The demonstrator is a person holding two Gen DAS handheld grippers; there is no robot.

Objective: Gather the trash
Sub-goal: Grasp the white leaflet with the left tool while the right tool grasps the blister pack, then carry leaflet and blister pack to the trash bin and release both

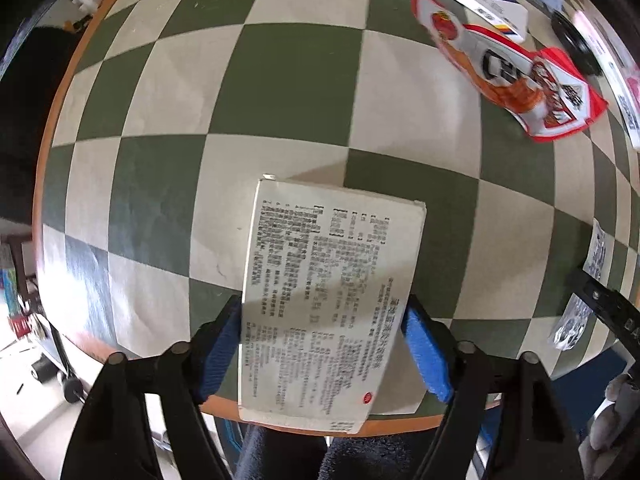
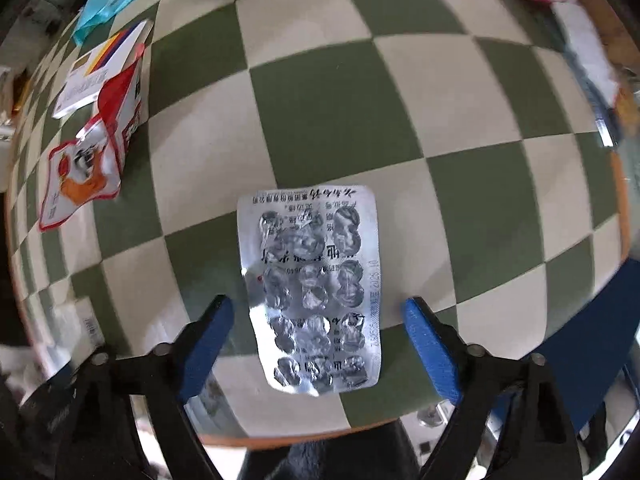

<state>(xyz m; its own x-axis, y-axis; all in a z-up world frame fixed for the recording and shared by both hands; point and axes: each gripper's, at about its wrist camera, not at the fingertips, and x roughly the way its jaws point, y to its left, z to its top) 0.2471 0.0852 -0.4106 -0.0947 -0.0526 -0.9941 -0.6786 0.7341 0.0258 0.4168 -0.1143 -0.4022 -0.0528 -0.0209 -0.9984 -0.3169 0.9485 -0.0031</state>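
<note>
Your left gripper (image 1: 324, 344) points forward over the near edge of the checkered table (image 1: 296, 80), its blue pads (image 1: 222, 344) pressed against both long sides of a white printed box (image 1: 320, 304), so it is clamped on that box, whose near end overhangs the table's orange rim. Open checkered cloth stretches far and left of it; a red-and-white snack pouch (image 1: 516, 76) lies far right (partly under a white carton). Your right gripper (image 2: 320, 344) sits with its fingers spread apart, a silver blister pack (image 2: 316, 292) lying flat between them, touching neither pad, close to the near edge.
</note>
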